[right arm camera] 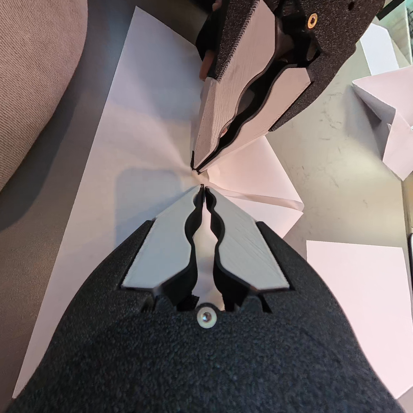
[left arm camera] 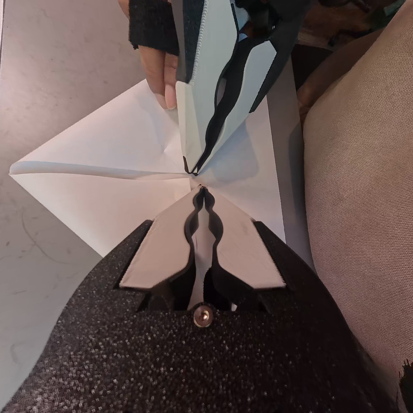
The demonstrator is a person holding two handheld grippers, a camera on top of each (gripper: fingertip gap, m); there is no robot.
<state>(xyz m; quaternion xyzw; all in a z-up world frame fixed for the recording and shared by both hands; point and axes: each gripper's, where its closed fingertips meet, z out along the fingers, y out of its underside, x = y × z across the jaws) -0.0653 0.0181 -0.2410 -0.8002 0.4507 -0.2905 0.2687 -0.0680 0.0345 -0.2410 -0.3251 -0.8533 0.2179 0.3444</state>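
A white sheet of paper (left arm camera: 107, 143) lies on the grey table, with a loosely rolled fold (left arm camera: 67, 167) running from its left corner to the middle. My left gripper (left arm camera: 202, 187) is shut, its tips pinching the paper where a folded flap's corner ends. My right gripper (right arm camera: 203, 186) is shut on the same paper (right arm camera: 143, 125) at the end of the fold ridge (right arm camera: 268, 197). The two grippers meet tip to tip; the right one also shows in the left wrist view (left arm camera: 193, 173), and the left one in the right wrist view (right arm camera: 196, 171). The paper puckers in rays around the tips.
A beige upholstered cushion (left arm camera: 362, 201) lies along the table's edge beside the paper. Another folded white paper (right arm camera: 388, 125) and a flat white sheet (right arm camera: 357, 301) lie on the table (right arm camera: 324, 156) to the right. A hand in a black fingerless glove (left arm camera: 156, 44) holds the right gripper. The grippers are tip to tip, or close to it.
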